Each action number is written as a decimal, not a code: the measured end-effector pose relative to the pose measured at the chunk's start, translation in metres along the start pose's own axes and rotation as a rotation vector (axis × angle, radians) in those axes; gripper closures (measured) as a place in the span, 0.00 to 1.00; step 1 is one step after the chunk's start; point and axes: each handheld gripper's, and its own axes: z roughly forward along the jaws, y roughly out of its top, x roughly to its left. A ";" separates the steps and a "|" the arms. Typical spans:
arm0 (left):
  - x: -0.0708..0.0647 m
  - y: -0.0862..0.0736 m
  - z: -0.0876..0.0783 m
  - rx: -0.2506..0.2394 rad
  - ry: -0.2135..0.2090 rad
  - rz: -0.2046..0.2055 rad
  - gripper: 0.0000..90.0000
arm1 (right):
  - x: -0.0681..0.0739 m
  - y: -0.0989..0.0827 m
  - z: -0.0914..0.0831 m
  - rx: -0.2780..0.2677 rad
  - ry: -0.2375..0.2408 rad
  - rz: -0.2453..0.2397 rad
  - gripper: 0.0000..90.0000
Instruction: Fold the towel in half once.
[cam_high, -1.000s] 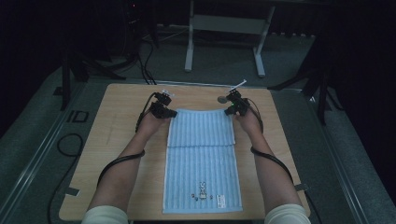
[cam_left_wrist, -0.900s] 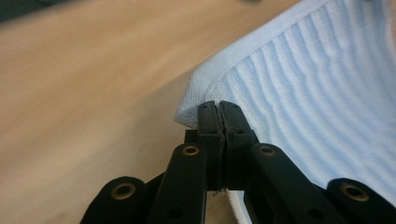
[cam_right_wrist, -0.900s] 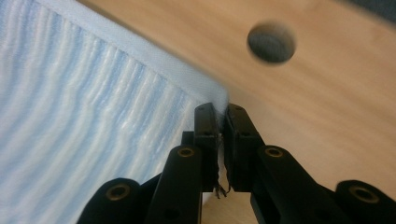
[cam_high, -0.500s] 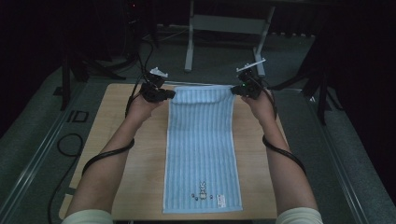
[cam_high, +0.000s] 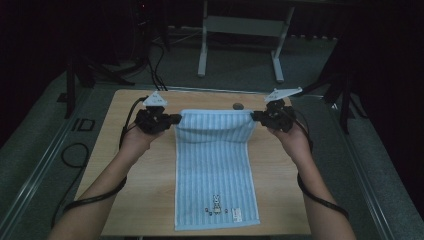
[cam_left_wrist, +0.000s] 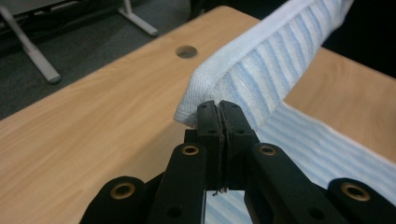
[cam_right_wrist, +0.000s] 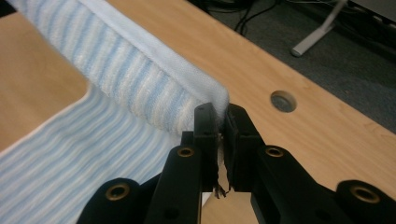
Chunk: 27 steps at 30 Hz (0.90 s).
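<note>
A light blue striped towel (cam_high: 215, 165) lies lengthwise down the middle of the wooden table (cam_high: 135, 175), with a small printed motif near its front end. Its far end is lifted off the table and sags between the two grippers. My left gripper (cam_high: 176, 119) is shut on the far left corner of the towel (cam_left_wrist: 261, 70), jaws pressed together on the cloth (cam_left_wrist: 218, 109). My right gripper (cam_high: 254, 116) is shut on the far right corner of the towel (cam_right_wrist: 140, 79), which is pinched between its jaws (cam_right_wrist: 219, 116).
A round hole (cam_high: 239, 106) sits in the tabletop near the far edge, behind the towel. Beyond the table stands a white metal frame (cam_high: 240, 30) on a grey carpeted floor. Cables trail from both grippers along the forearms.
Both grippers moved toward me and upward, carrying the towel's far corners. The far end, flat on the table before, now hangs raised and folding back over the rest.
</note>
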 end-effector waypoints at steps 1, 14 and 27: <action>-0.005 -0.005 -0.001 0.006 0.010 0.009 0.97 | 0.004 -0.004 -0.003 -0.010 0.007 0.000 0.94; -0.060 -0.075 -0.006 0.044 -0.096 -0.025 0.97 | 0.044 -0.075 -0.006 0.044 0.099 0.012 0.94; -0.080 -0.138 0.025 0.211 -0.197 -0.147 0.96 | 0.068 -0.151 0.024 0.217 0.198 0.094 0.93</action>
